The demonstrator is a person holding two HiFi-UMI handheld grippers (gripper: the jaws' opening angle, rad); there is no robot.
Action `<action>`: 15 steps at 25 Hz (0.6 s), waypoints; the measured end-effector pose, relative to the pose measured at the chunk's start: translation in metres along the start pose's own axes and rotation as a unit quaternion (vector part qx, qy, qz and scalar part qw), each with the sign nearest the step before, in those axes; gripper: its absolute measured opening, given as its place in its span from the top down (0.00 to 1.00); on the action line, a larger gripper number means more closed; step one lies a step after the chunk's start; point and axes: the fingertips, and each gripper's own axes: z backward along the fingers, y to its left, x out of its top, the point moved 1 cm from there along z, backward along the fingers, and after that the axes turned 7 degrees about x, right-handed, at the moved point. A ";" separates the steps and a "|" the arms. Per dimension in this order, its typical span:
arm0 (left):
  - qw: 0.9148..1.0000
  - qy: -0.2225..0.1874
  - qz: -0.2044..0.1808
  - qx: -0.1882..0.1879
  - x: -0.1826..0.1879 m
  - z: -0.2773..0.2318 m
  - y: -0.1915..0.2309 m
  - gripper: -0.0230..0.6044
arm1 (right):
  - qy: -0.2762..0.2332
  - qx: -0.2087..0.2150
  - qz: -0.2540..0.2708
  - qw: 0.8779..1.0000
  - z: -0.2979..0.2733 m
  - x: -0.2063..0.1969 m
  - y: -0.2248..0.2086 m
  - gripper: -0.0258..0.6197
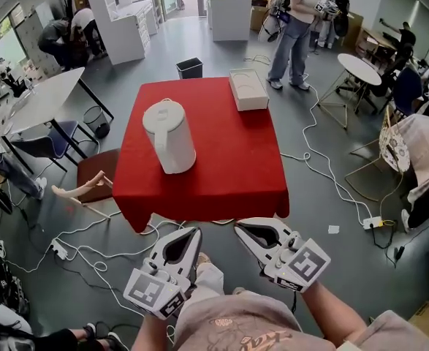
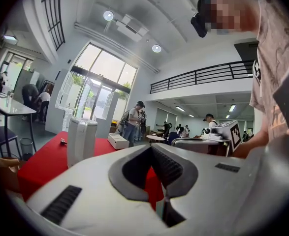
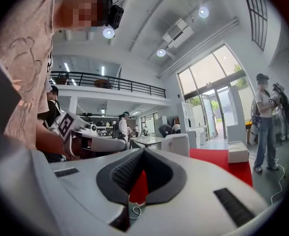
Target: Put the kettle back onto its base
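Observation:
A white kettle [image 1: 169,136] stands upright on the red-clothed table [image 1: 229,174], left of its middle. It also shows in the left gripper view as the kettle [image 2: 81,140] and, farther off, in the right gripper view as the kettle [image 3: 176,144]. A flat white box [image 1: 248,88] lies at the table's far right corner. I cannot make out a separate base. My left gripper [image 1: 194,232] and right gripper [image 1: 239,227] hover side by side just short of the table's near edge, pointing level at it. The left gripper [image 2: 150,147] and right gripper [image 3: 143,150] are both shut with nothing held.
White cables [image 1: 90,247] and a power strip [image 1: 373,222] lie on the floor around the table. A brown chair [image 1: 97,170] stands at its left, a black bin [image 1: 189,67] behind it, and a round table [image 1: 359,69] at the right. A person [image 1: 296,28] stands beyond.

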 end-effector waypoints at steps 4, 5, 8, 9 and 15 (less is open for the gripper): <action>1.000 0.002 -0.014 0.004 -0.007 0.016 -0.036 0.97 | -0.007 0.018 0.012 1.000 0.027 0.010 0.029 0.95; 1.000 0.000 -0.020 0.008 -0.006 0.020 -0.043 0.97 | -0.009 0.022 0.015 1.000 0.032 0.013 0.034 0.95; 0.999 0.002 -0.031 0.020 -0.002 0.031 -0.057 0.97 | -0.010 0.041 0.020 0.999 0.042 0.023 0.049 0.95; 0.999 0.002 -0.030 0.024 0.000 0.036 -0.060 0.97 | -0.007 0.048 0.020 0.999 0.045 0.024 0.055 0.95; 0.999 -0.010 -0.031 0.029 0.007 0.063 -0.070 0.97 | 0.001 0.061 0.021 0.998 0.050 0.028 0.081 0.95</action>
